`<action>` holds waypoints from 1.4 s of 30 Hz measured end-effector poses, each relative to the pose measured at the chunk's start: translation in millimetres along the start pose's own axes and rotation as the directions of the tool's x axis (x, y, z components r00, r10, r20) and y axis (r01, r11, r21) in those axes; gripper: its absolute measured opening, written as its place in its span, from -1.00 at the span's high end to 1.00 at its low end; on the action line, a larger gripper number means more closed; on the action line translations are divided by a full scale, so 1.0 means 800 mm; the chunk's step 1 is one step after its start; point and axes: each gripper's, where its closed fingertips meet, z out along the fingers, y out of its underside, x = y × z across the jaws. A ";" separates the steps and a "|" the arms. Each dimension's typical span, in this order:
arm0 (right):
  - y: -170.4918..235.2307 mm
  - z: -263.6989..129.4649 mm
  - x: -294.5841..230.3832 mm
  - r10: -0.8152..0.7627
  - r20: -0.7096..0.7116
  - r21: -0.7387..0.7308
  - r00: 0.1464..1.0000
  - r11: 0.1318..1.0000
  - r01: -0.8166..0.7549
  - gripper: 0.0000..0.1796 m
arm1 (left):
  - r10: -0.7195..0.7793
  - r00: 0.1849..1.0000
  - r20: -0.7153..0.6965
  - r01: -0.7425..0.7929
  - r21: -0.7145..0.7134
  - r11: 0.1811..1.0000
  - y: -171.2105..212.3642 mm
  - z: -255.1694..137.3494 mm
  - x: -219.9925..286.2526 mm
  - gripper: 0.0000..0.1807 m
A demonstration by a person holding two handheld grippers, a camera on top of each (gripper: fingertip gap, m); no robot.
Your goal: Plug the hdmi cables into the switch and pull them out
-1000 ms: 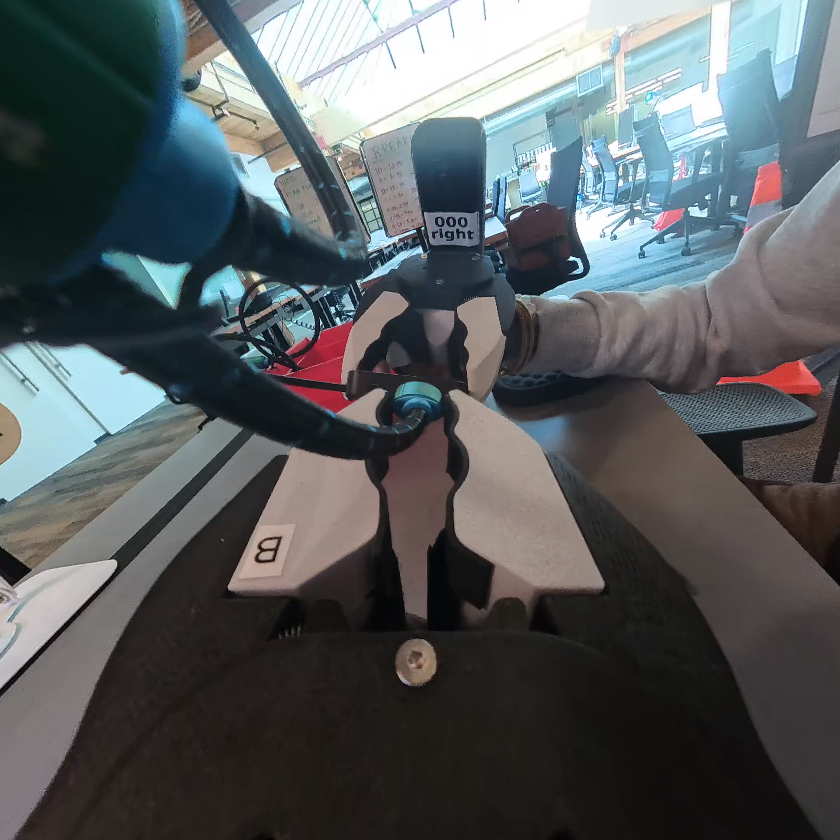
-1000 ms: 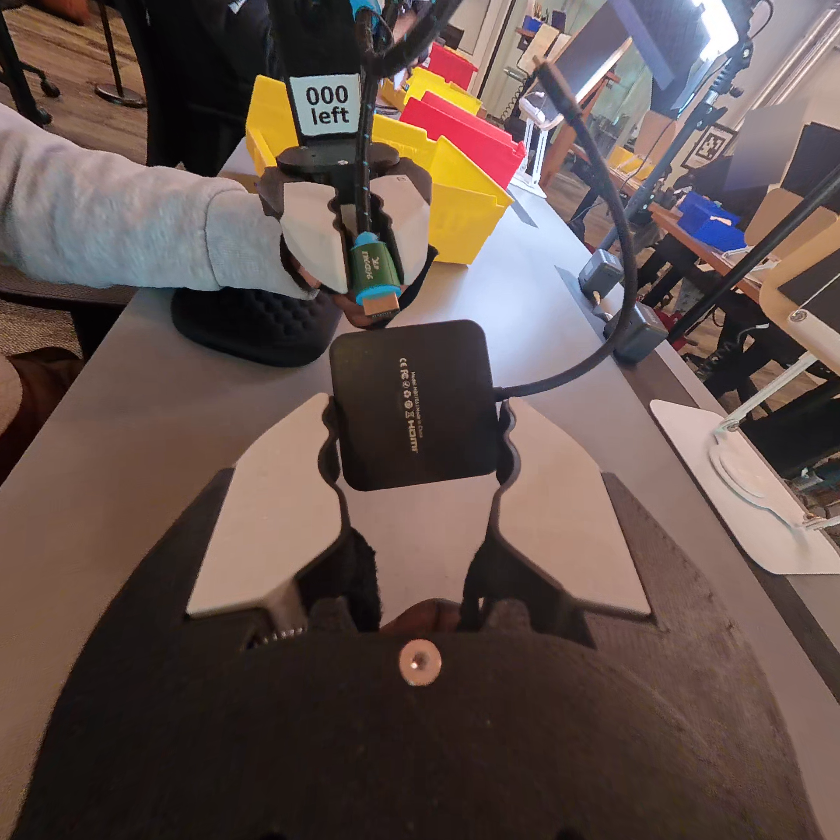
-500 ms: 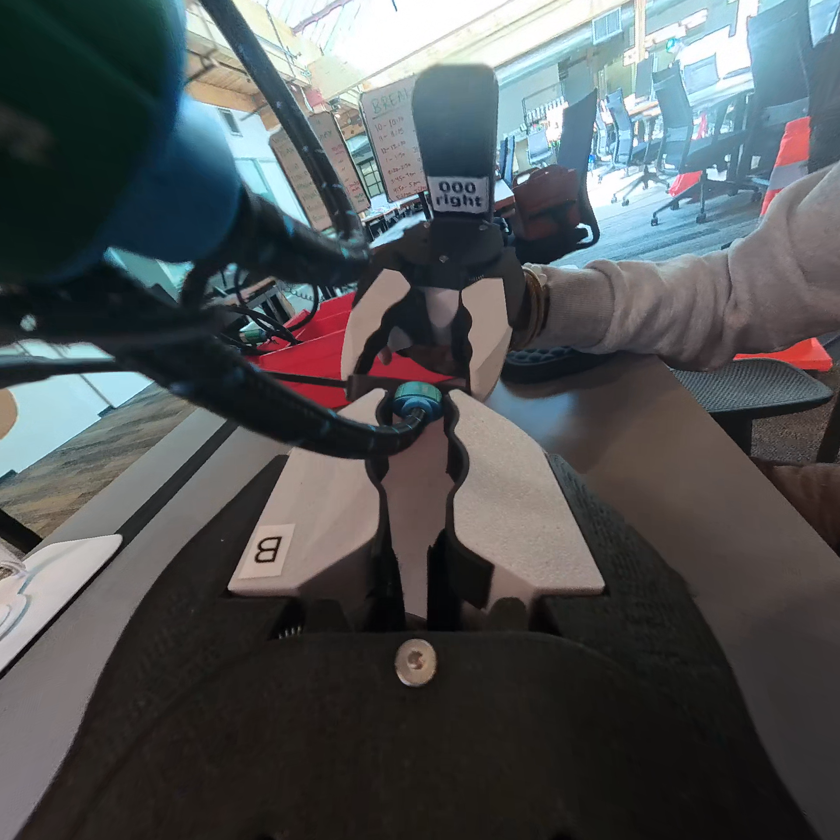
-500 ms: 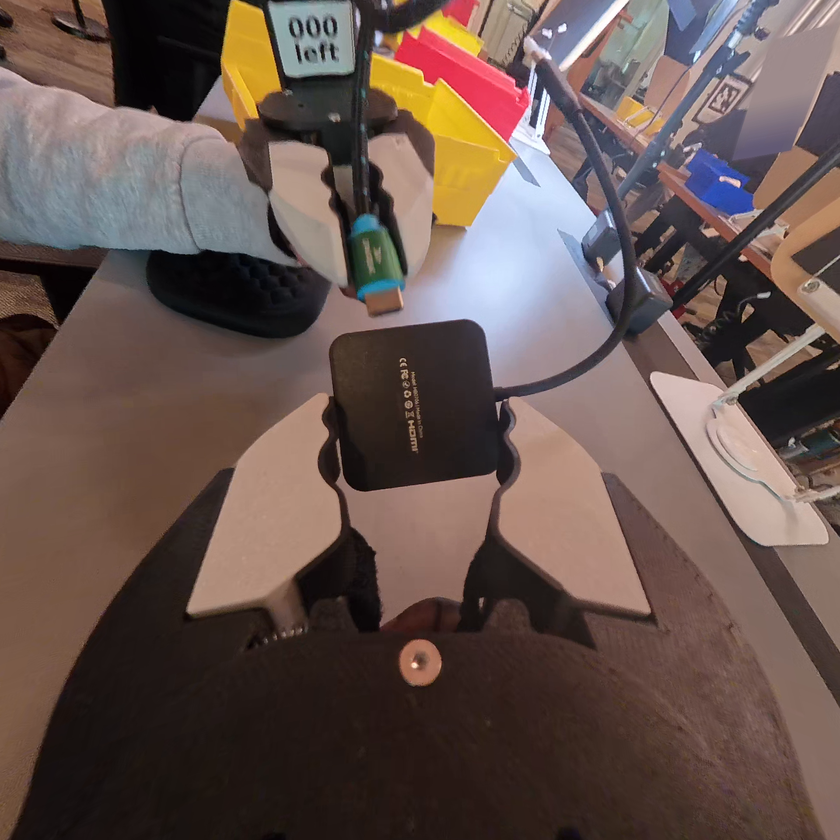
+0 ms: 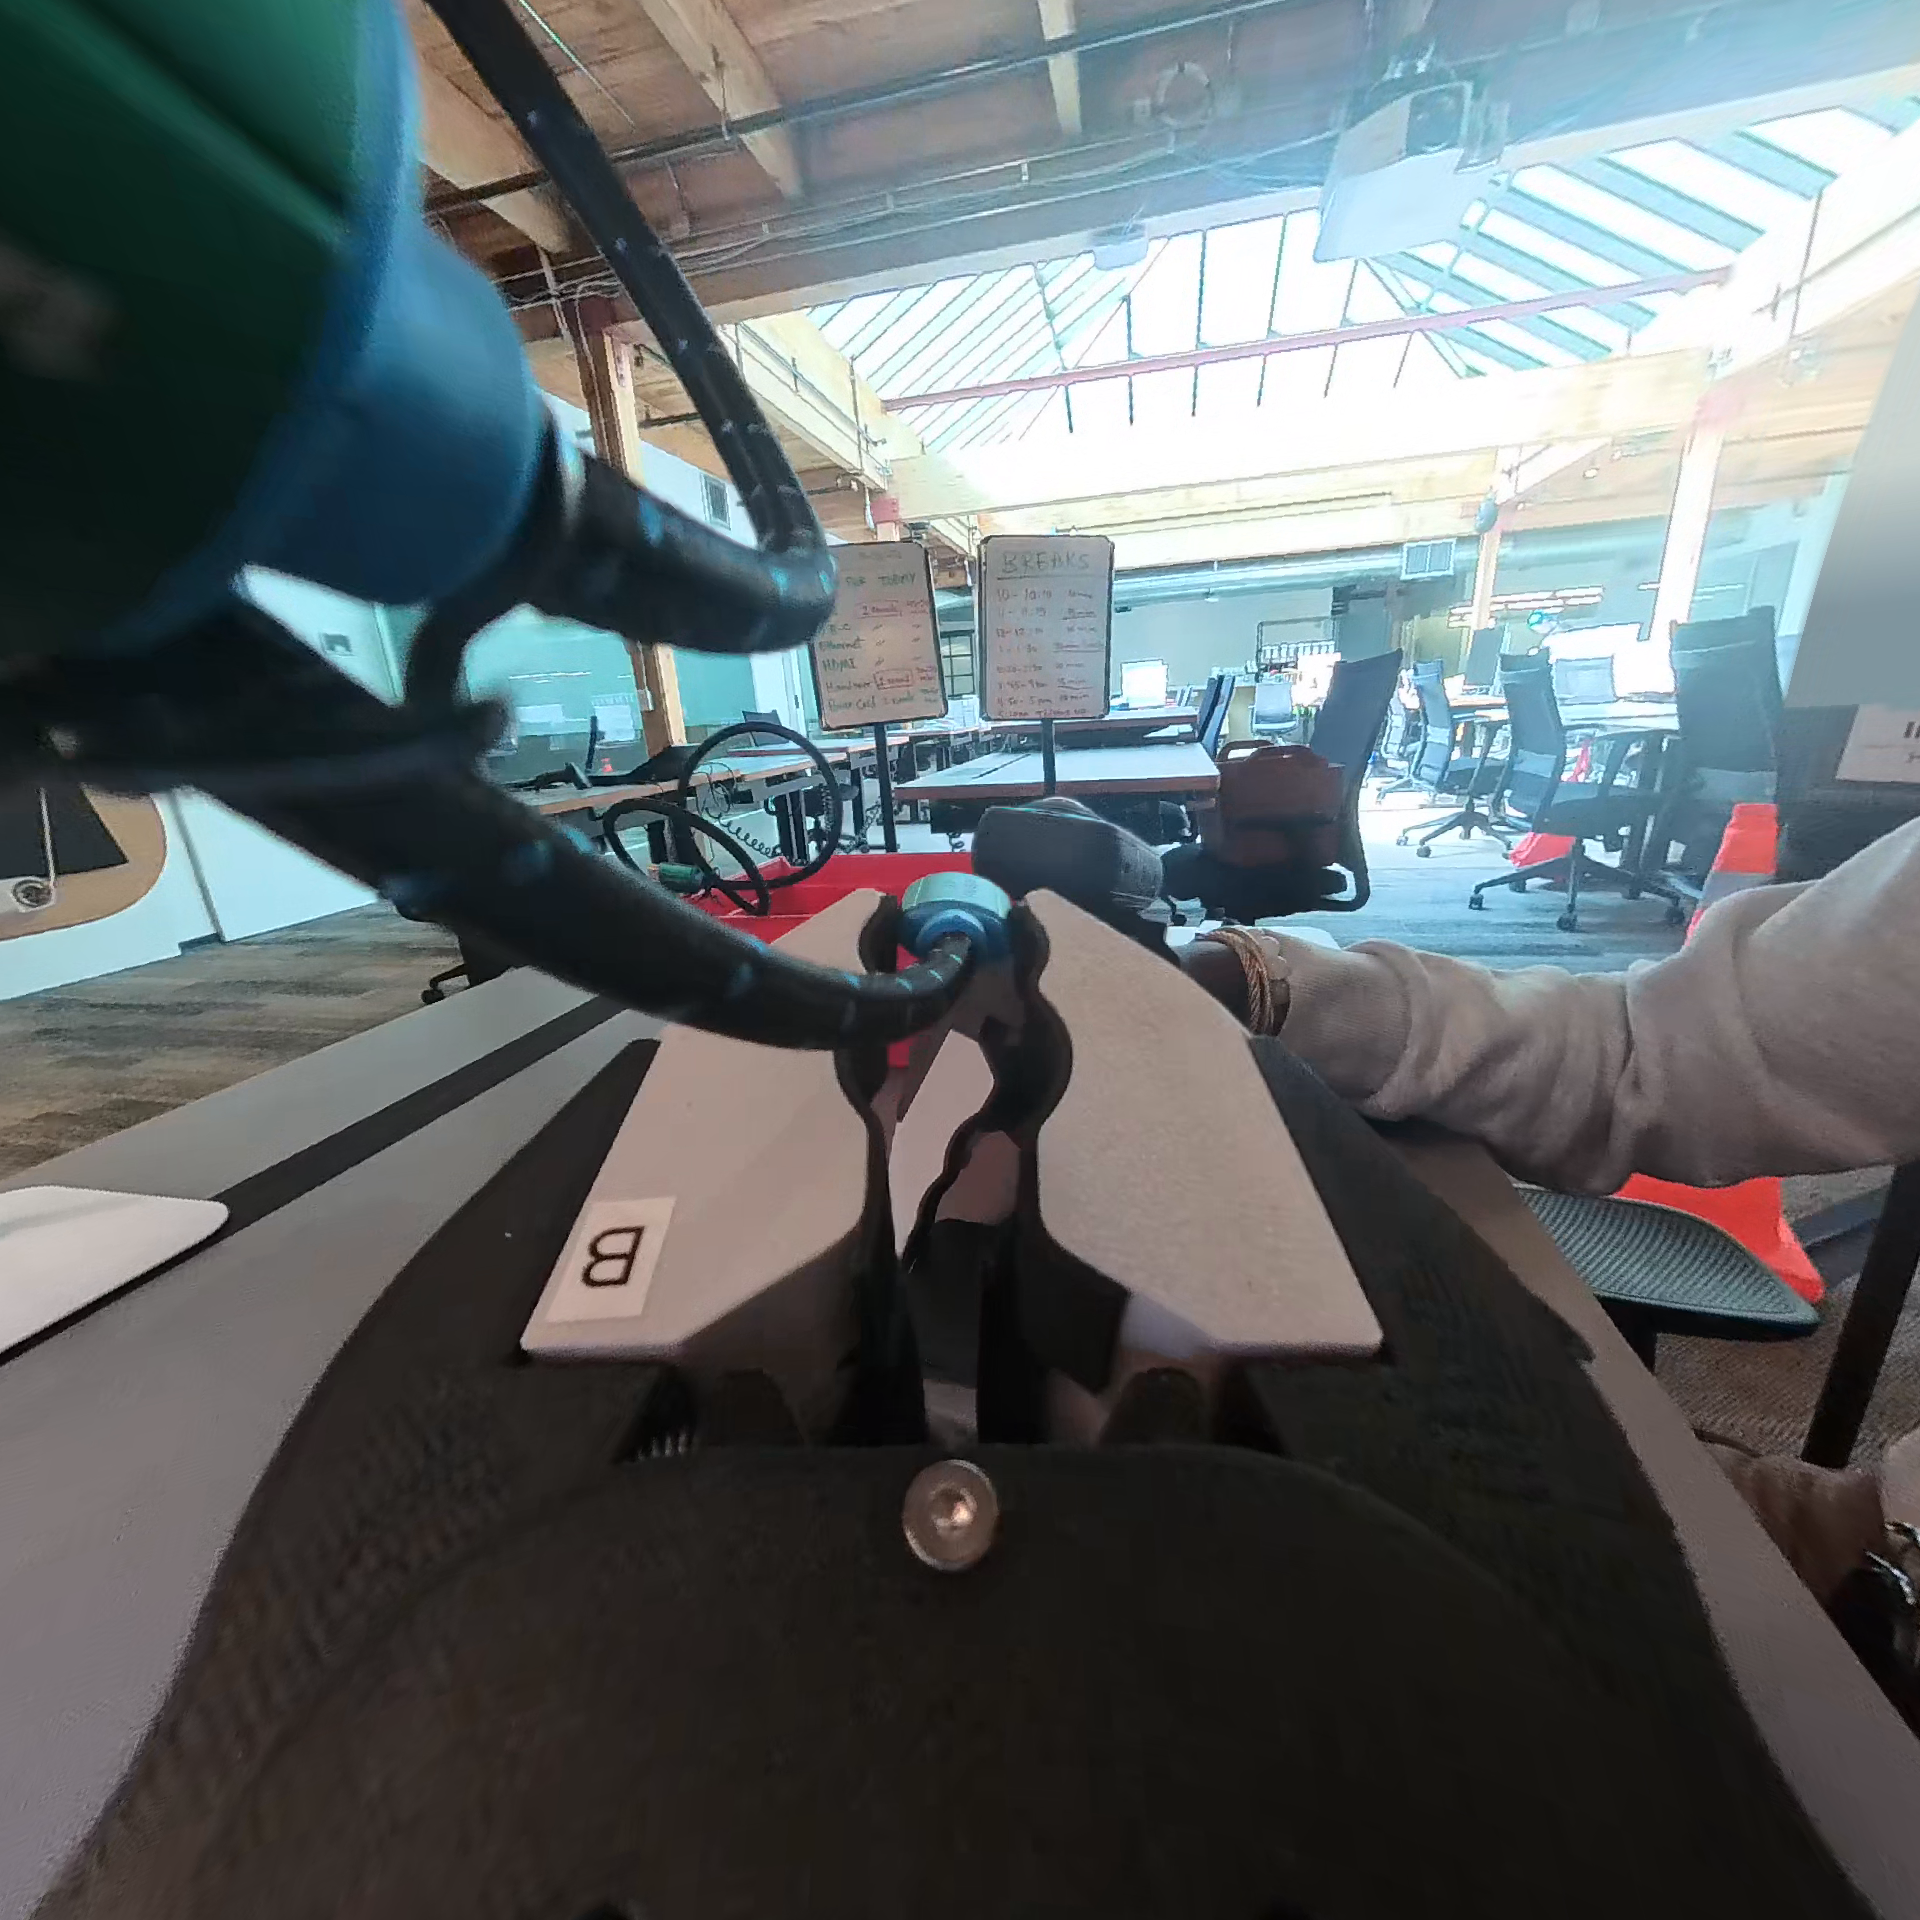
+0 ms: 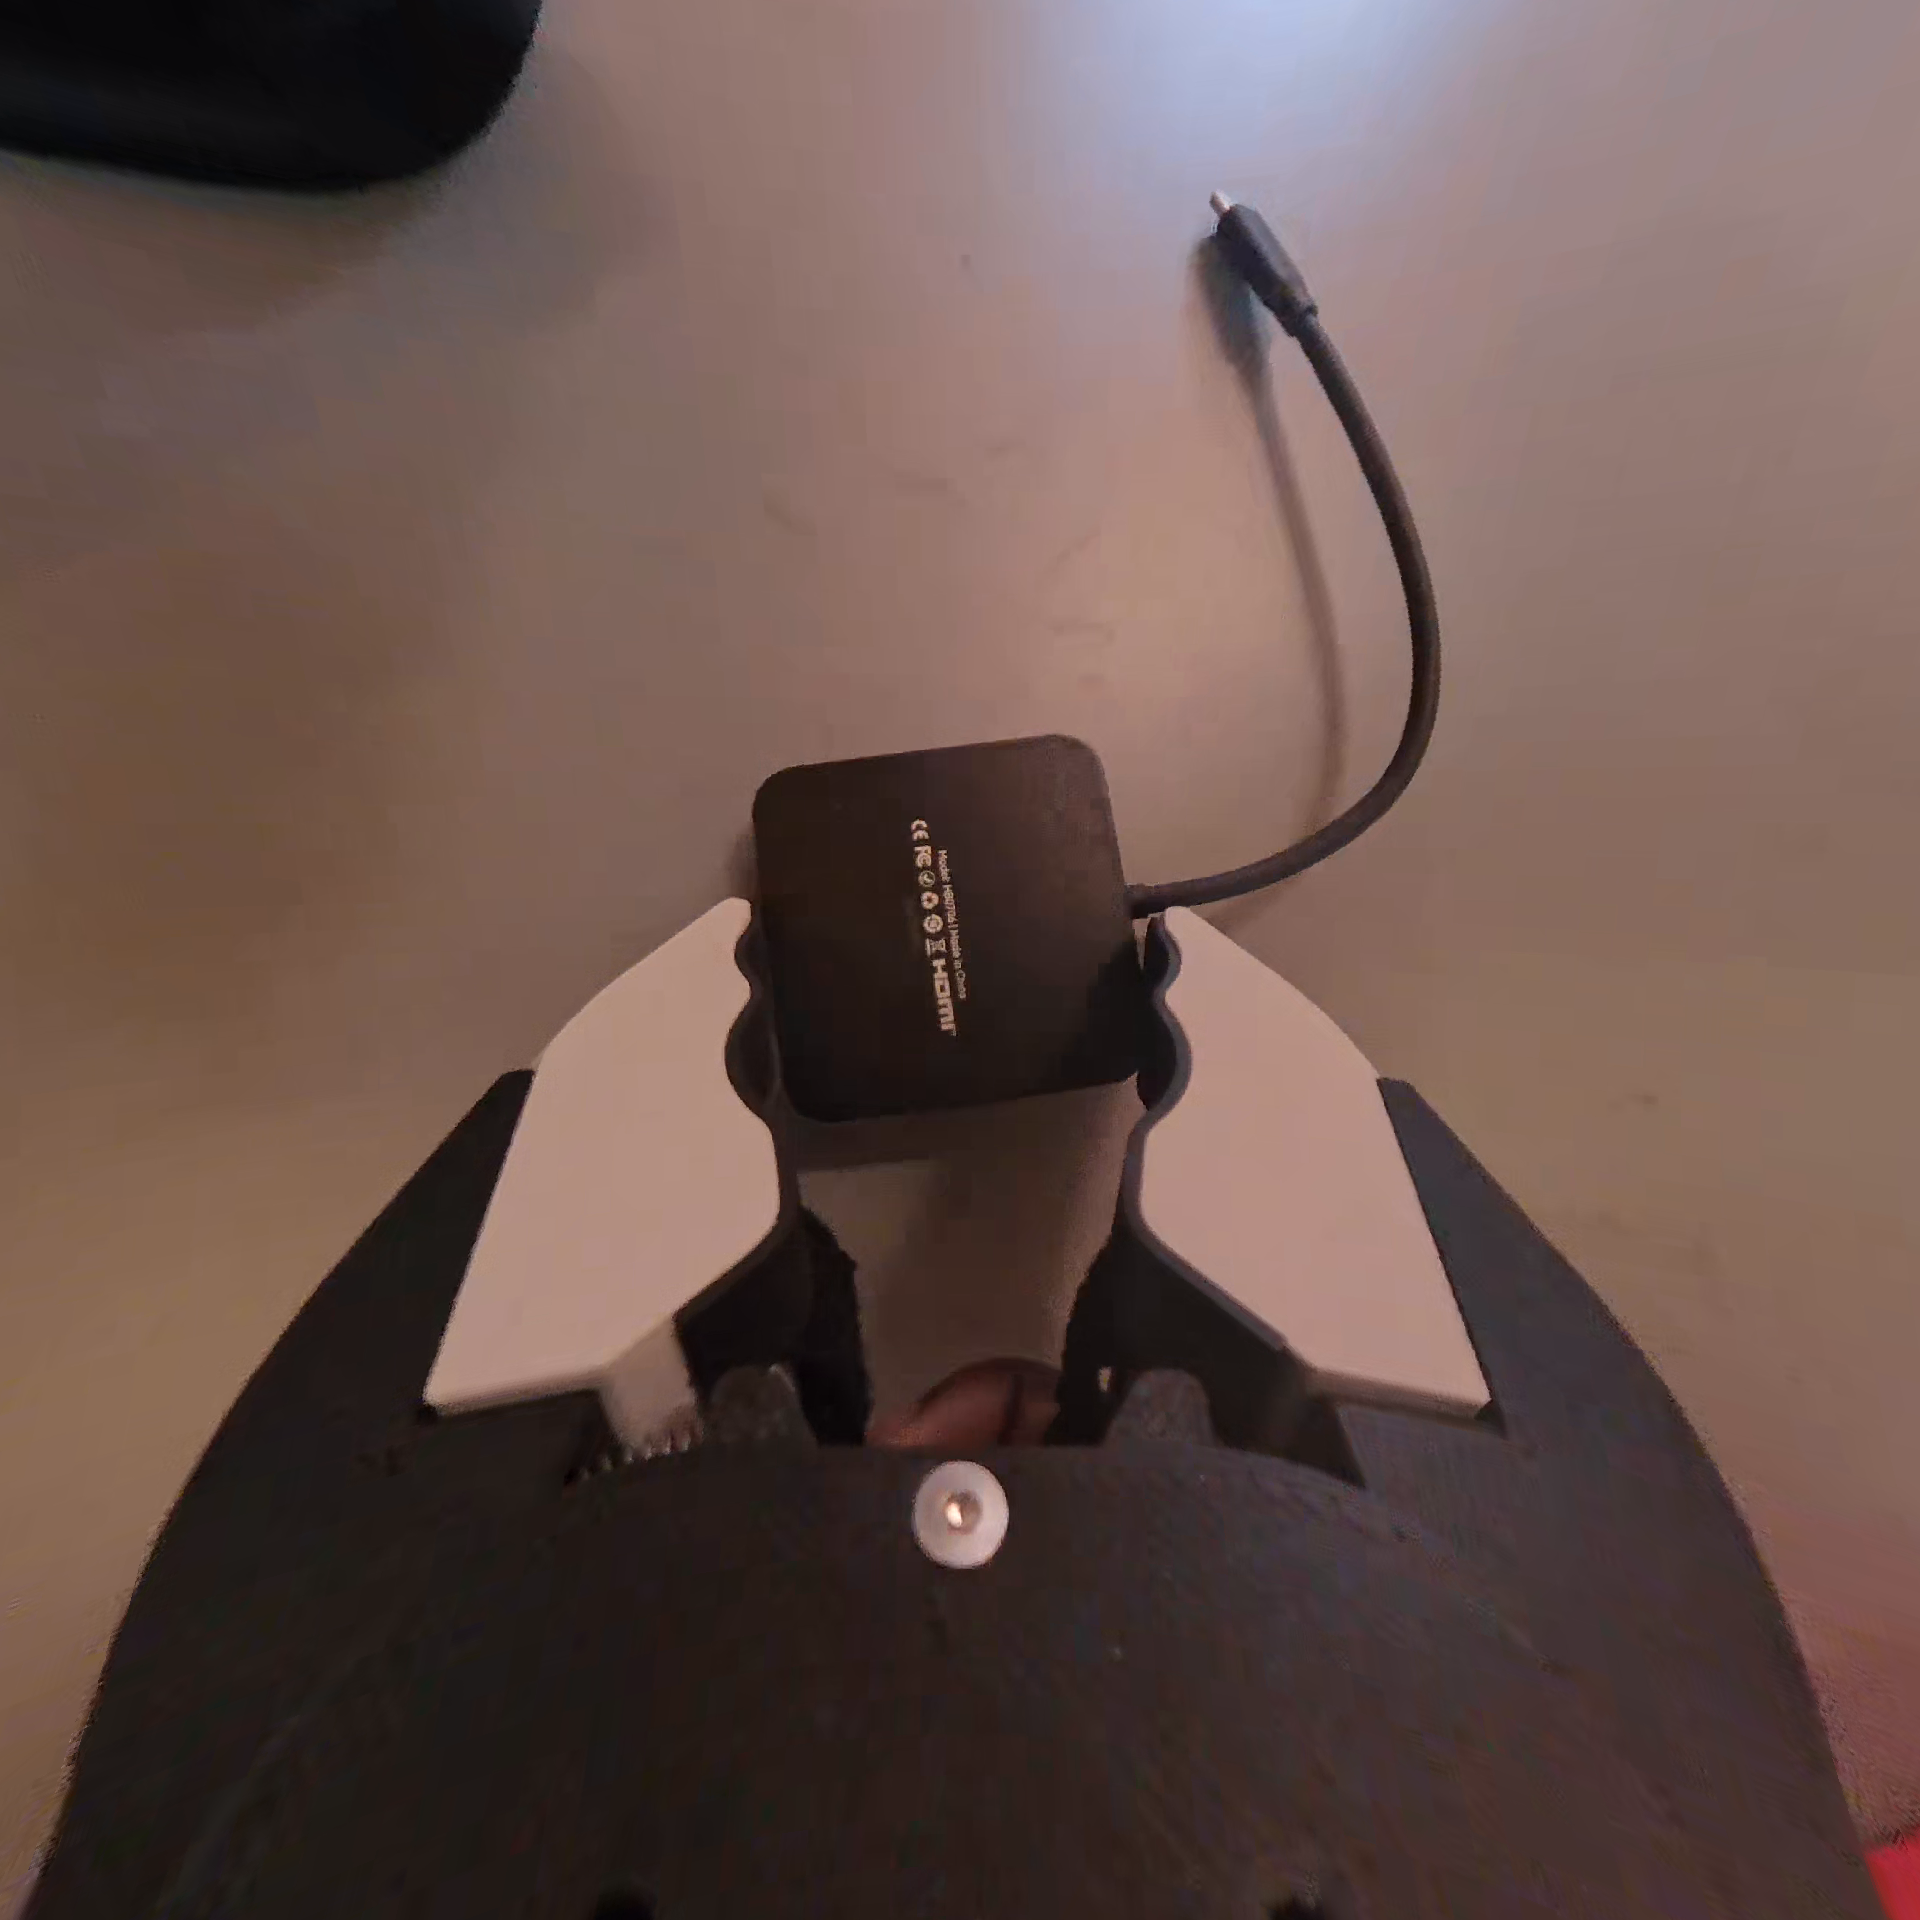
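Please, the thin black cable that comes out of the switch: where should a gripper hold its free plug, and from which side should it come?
Probably hold the slim plug housing just behind its metal tip. It lies flat on the table, so come from above, with the jaws closing across its narrow sides. The cable arcs back to the switch, which the right gripper clamps by its side edges.
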 end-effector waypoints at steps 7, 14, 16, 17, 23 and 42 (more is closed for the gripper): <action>-0.064 -0.039 0.008 -0.142 -0.177 0.305 0.974 0.933 0.192 0.11 | -0.101 0.995 -0.019 0.102 0.044 0.994 -0.007 -0.003 -0.003 0.78; -0.138 -0.115 -0.013 -0.206 -0.576 0.547 0.791 0.622 0.560 0.35 | -0.265 0.961 -0.083 0.267 0.004 0.964 0.006 0.001 0.000 0.78; -0.147 -0.123 -0.023 -0.209 -0.643 0.540 0.737 0.558 0.630 0.37 | -0.319 0.941 -0.115 0.317 -0.032 0.948 0.014 0.005 0.005 0.78; -0.152 -0.124 -0.028 -0.207 -0.662 0.541 0.720 0.534 0.650 0.38 | -0.347 0.927 -0.141 0.342 -0.055 0.938 0.018 0.007 0.010 0.78; -0.170 -0.116 -0.055 -0.221 -0.659 0.576 0.719 0.466 0.671 0.42 | -0.429 0.866 -0.255 0.389 -0.193 0.901 0.041 0.015 0.043 0.78; -0.167 -0.101 -0.061 -0.338 -0.749 0.388 0.570 0.473 0.791 0.86 | -0.448 0.839 -0.307 0.367 -0.288 0.885 0.055 0.016 0.063 0.77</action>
